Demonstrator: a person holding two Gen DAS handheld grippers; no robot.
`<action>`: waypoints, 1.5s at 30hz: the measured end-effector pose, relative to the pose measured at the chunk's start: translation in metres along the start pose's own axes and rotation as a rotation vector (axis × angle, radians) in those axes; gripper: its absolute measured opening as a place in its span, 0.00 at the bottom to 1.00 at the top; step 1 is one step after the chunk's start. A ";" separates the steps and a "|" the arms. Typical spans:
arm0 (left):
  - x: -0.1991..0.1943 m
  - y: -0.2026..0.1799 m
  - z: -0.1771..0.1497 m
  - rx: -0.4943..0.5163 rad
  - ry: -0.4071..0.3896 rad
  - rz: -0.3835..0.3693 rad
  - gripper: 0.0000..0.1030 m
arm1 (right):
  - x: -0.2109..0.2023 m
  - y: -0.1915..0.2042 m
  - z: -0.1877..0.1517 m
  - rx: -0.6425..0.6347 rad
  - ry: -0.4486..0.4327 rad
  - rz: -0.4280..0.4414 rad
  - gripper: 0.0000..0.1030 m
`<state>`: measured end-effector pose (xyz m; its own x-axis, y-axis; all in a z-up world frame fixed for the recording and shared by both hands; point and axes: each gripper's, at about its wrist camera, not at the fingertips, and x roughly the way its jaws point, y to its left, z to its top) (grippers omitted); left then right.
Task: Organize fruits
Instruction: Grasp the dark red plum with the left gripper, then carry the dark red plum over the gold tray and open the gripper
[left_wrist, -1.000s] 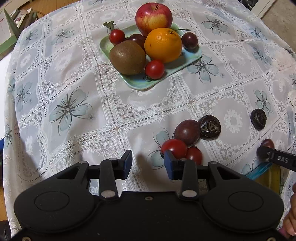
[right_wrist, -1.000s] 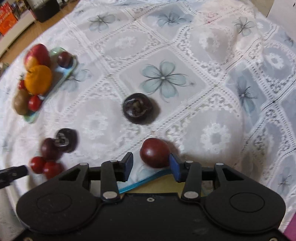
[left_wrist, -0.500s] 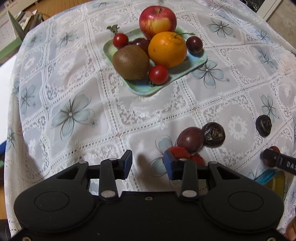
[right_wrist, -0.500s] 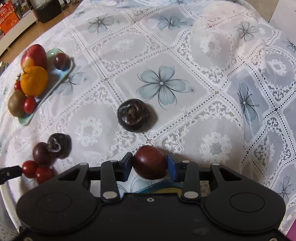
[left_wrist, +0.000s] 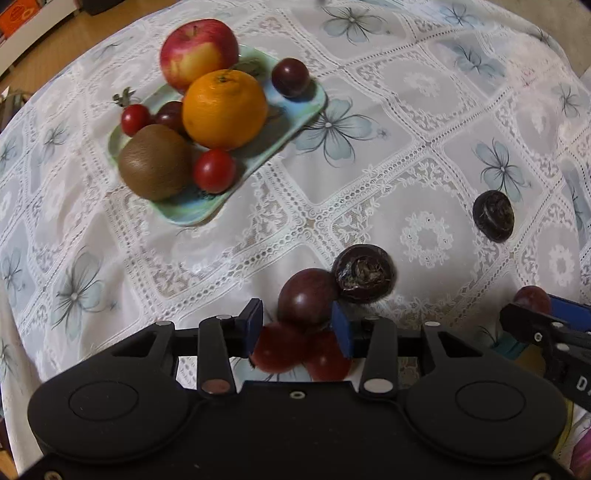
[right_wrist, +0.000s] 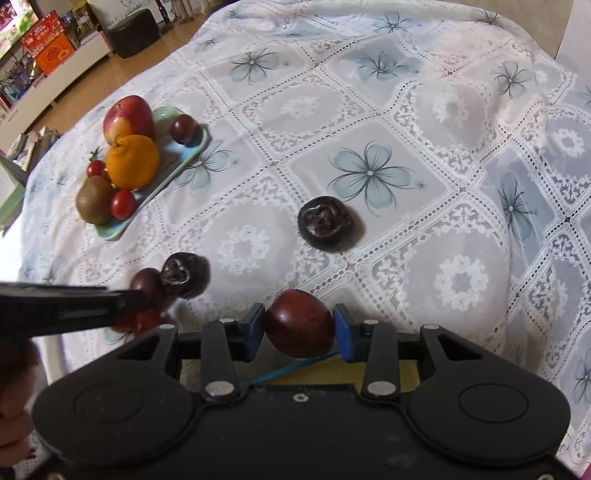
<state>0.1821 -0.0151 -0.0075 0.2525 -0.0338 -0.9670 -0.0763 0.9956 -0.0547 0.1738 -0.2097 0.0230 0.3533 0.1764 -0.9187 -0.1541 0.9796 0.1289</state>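
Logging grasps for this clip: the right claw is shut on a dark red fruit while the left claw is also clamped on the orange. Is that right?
Not quite. The orange sits untouched on the tray, as the left wrist view shows. The left claw is open around the loose red fruits near the table edge. The right claw is indeed shut on the dark red fruit.

lace floral tablecloth, wooden floor, black ottoman

On the counter, a tray at the far left carried an apple, orange and kiwi. Nearer, two tomatoes lay before a plum, a water chestnut touching its right.
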 end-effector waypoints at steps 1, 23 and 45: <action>0.002 0.000 0.000 0.007 0.003 -0.002 0.50 | 0.000 0.000 -0.001 -0.001 0.000 0.004 0.39; -0.039 0.006 -0.007 -0.099 -0.035 -0.032 0.43 | -0.020 0.009 -0.008 0.012 -0.025 0.024 0.39; -0.091 -0.031 -0.120 -0.163 -0.029 -0.014 0.43 | -0.081 0.006 -0.078 0.019 0.002 -0.010 0.39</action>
<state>0.0459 -0.0534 0.0525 0.2824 -0.0425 -0.9584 -0.2274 0.9676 -0.1099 0.0724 -0.2259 0.0695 0.3531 0.1661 -0.9207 -0.1332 0.9830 0.1262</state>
